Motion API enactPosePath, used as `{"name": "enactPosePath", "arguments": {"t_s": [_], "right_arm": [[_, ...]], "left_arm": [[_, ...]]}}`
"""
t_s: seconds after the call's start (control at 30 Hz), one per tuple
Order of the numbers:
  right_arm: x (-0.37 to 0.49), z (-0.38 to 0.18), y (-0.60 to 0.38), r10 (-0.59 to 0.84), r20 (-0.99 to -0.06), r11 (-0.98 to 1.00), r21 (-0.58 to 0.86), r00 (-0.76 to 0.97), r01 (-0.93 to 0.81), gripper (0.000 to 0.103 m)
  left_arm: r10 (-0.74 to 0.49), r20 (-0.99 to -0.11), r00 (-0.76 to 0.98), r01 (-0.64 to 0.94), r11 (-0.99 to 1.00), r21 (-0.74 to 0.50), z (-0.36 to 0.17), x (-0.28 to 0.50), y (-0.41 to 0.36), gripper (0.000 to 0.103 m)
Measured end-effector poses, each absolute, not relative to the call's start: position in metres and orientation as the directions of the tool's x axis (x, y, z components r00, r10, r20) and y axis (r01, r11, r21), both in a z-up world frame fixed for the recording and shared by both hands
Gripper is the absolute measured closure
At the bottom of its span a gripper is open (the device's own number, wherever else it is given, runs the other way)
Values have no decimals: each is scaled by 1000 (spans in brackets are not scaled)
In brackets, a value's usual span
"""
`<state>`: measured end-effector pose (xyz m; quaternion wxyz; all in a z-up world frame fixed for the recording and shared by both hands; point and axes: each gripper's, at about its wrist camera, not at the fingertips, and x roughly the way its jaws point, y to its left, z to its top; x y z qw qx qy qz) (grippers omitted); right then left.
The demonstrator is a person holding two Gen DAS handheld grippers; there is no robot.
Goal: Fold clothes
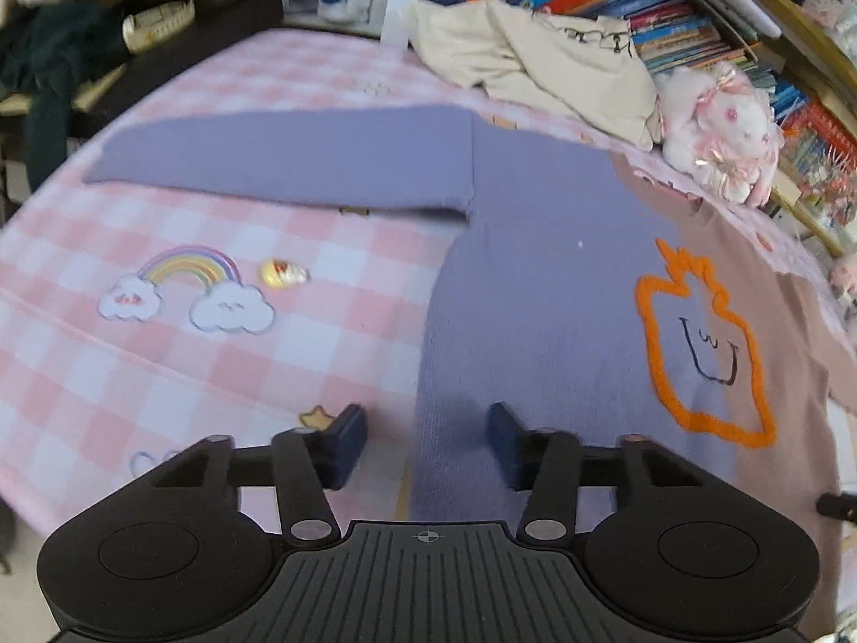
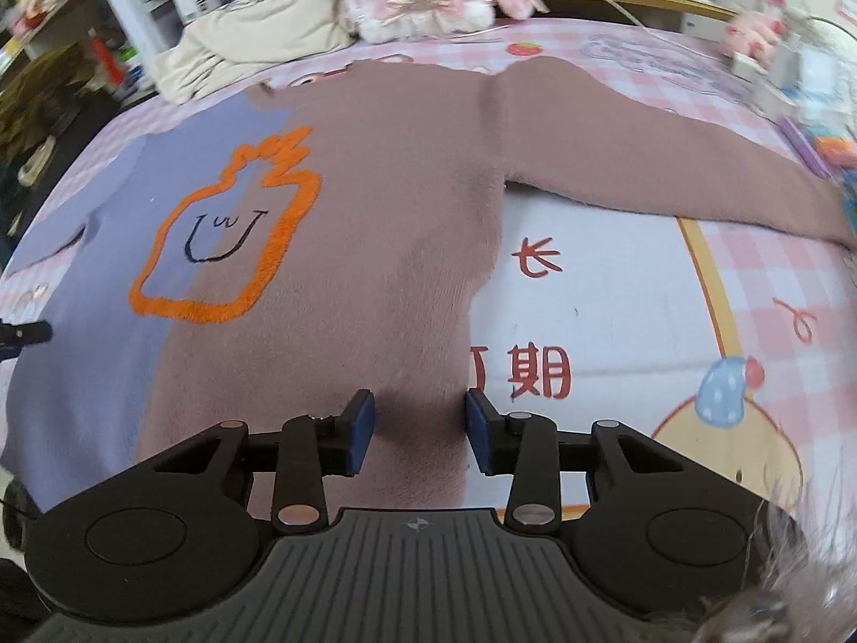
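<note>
A two-tone sweater [image 1: 535,278] lies spread flat on a pink checked sheet [image 1: 160,359], its left half lilac, its right half brown [image 2: 385,203], with an orange outlined face [image 2: 230,236] across the seam. The lilac sleeve [image 1: 289,161] stretches out to the left; the brown sleeve [image 2: 653,161] stretches out to the right. My left gripper [image 1: 428,423] is open over the sweater's lower left hem edge. My right gripper [image 2: 420,410] is open over the lower right hem. Neither holds cloth. A tip of the left gripper [image 2: 27,335] shows at the right wrist view's left edge.
A crumpled cream garment [image 1: 535,59] and a pink plush rabbit [image 1: 718,134] sit at the back of the bed. Shelves of books [image 1: 669,5] stand behind. A small yellow toy [image 1: 284,272] lies on the sheet. Dark clothing [image 1: 48,75] is heaped far left.
</note>
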<state>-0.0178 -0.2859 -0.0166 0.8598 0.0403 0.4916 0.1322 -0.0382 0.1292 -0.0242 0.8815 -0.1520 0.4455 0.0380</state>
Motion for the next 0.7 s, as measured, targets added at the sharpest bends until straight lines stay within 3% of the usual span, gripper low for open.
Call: {"name": "enactPosePath", "arguments": {"t_s": [0.07,0.1,0.17,0.23,0.57,0.63,0.7], "right_arm": [[-18,-18,-285,250,-828,968,199,502,-154,76],[-19,-18,-284,242,-824,970,199,512,-138,81],[-20,-20,-283,224,-817,974,200,531,-104,87],[-17,-21,-281,216,-809,975,207,546,-78,91],[13,-23,-258,204,-796,979,169,570,-113,91],[10,-23,-259,211,-798,977,175,564,-118,87],[6,-22,-258,212,-798,977,173,565,-121,74]], "left_arm": [[-115,-798,591,-169,950,-262,-24,-30,128,84],[-118,-800,588,-156,954,-255,-25,-28,124,85],[-93,-803,589,-122,972,-202,-26,-22,117,97],[-89,-799,595,-113,975,-193,-26,-17,117,98],[-83,-786,613,-125,972,-201,-26,1,127,97],[-89,-789,608,-123,971,-205,-26,-2,128,95],[-104,-793,600,-124,967,-220,-26,-8,131,95]]}}
